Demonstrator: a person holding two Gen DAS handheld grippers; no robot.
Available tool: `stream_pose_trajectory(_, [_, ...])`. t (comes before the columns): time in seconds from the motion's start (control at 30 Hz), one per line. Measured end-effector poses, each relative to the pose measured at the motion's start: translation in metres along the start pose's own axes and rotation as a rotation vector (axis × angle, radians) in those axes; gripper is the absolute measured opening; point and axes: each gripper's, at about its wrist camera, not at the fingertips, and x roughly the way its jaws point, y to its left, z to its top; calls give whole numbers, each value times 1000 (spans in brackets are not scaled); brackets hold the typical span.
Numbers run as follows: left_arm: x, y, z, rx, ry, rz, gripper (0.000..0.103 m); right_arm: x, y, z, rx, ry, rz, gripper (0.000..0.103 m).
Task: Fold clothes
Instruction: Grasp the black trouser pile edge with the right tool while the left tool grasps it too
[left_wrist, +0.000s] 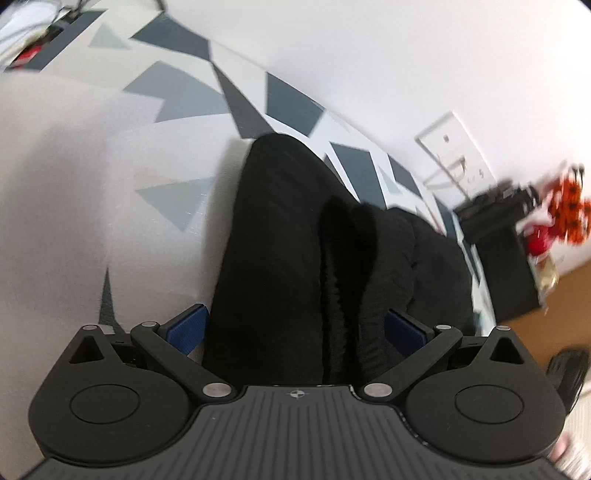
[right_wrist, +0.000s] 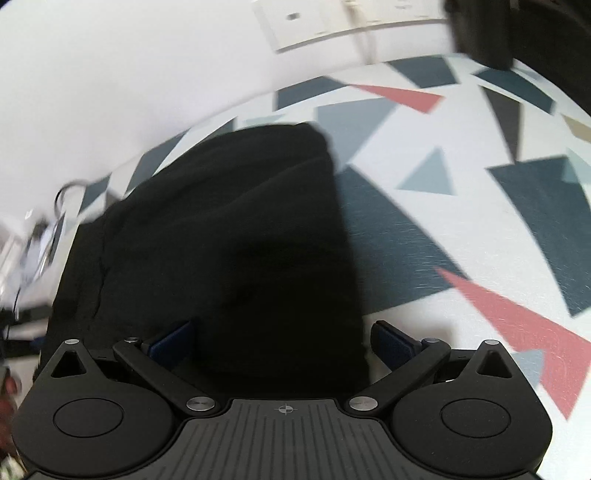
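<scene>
A black garment (left_wrist: 280, 236) lies folded in thick layers on a bed cover (left_wrist: 74, 192) printed with grey and dark triangles. My left gripper (left_wrist: 297, 328) is open, and the bundle runs between its blue pads (left_wrist: 188, 328), filling nearly the whole gap. In the right wrist view the same black garment (right_wrist: 240, 236) lies on the bed cover (right_wrist: 461, 229), where the triangles are grey, dark and red. My right gripper (right_wrist: 282, 343) is open around the garment's near edge. A sliver of cover shows beside its right pad (right_wrist: 391, 345).
A white wall with a socket plate (left_wrist: 454, 155) runs behind the bed. A dark bedside cabinet (left_wrist: 506, 266) with orange and red items (left_wrist: 565, 206) stands at the right, above a brown floor (left_wrist: 561, 314). Cables and clutter (right_wrist: 40, 229) sit at the left edge.
</scene>
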Motion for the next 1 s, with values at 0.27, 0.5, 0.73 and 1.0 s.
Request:
stream_pose_trajectory(0.27, [4, -10, -2, 6, 13, 13, 102, 7, 12, -2, -89, 33, -14, 102])
stream_pose_trajectory(0.5, [17, -23, 2, 6, 56, 9, 102, 15, 18, -1, -76, -20, -20, 102])
stream_pose_trajectory(0.73, [30, -49, 1, 146, 82, 107, 102, 11, -8, 20, 104, -11, 33, 93])
stream_pose_trajectory(1.0, [34, -56, -3, 184, 73, 150, 102, 5, -13, 18, 36, 22, 66, 53])
